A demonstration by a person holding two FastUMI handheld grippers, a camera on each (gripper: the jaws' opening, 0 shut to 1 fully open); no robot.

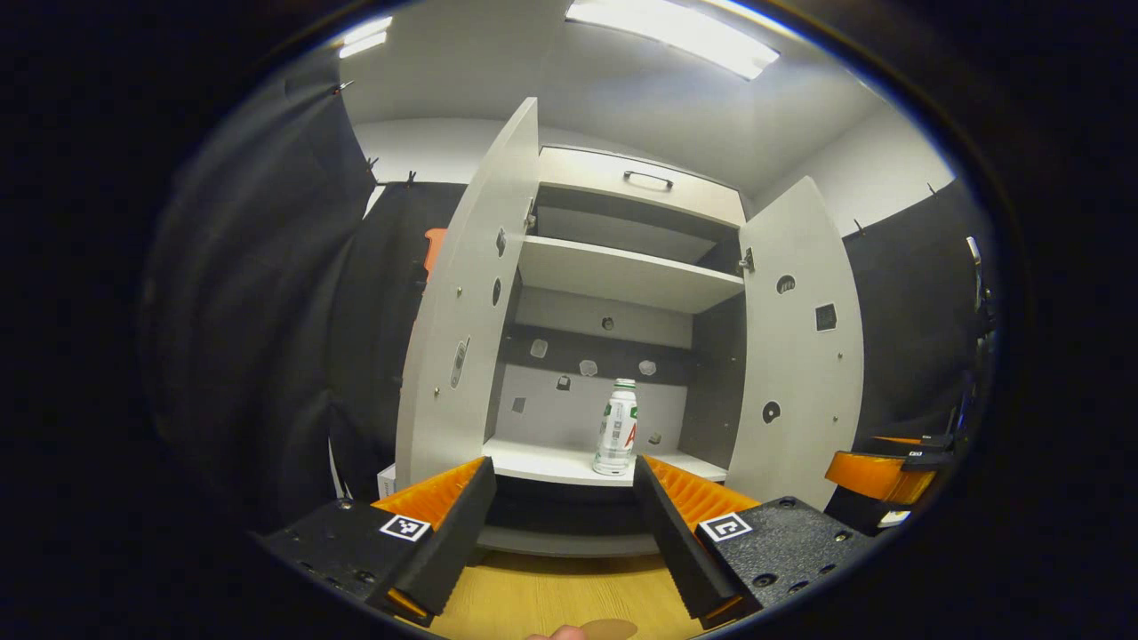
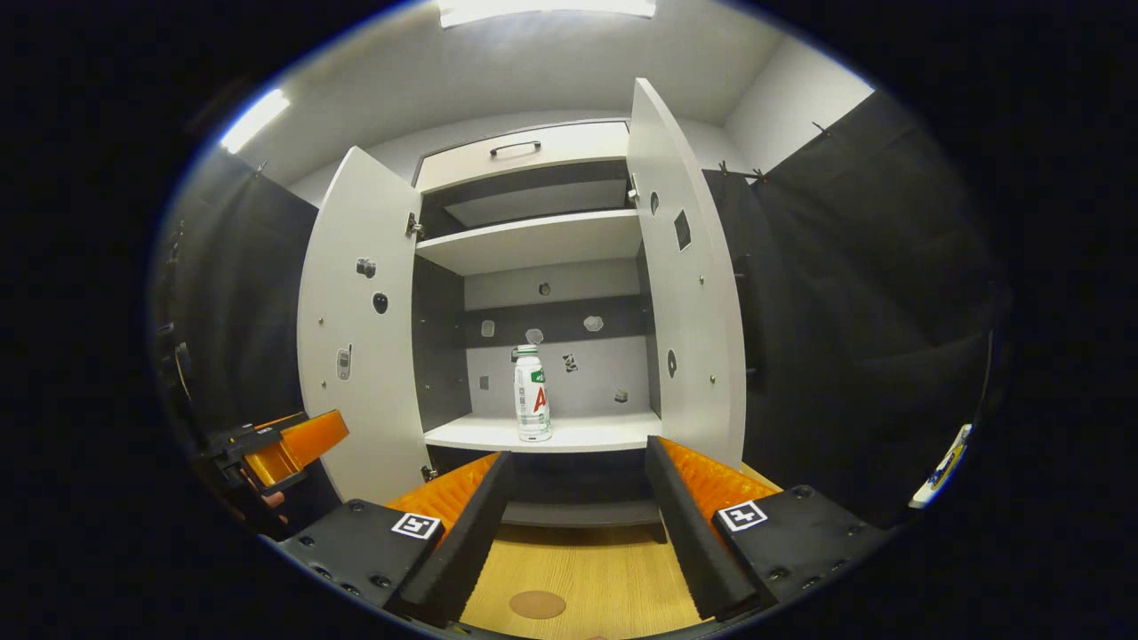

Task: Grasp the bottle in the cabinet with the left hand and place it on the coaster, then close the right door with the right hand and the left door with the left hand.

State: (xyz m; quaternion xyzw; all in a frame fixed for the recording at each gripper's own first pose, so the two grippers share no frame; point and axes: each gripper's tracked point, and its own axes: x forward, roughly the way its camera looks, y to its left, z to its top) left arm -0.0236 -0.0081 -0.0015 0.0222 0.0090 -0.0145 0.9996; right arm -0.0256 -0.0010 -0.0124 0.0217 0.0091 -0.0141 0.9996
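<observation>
A white bottle (image 1: 616,428) with a green and red label stands upright on the lower shelf (image 1: 551,462) of the open cabinet; in the right gripper view the bottle (image 2: 532,395) stands left of centre on that shelf (image 2: 578,434). Both doors hang wide open: left door (image 1: 467,302) (image 2: 360,320), right door (image 1: 805,347) (image 2: 689,276). A round brown coaster (image 2: 537,604) lies on the wooden table; in the left gripper view the coaster (image 1: 609,629) shows at the bottom edge. My left gripper (image 1: 563,542) is open, short of the cabinet. My right gripper (image 2: 576,533) is open too.
The wooden table (image 2: 613,578) runs up to the cabinet's base. An upper shelf (image 1: 622,276) and a drawer with a handle (image 1: 647,180) sit above. The other gripper (image 2: 284,449) shows at the left of the right gripper view, and at the right in the left gripper view (image 1: 876,476).
</observation>
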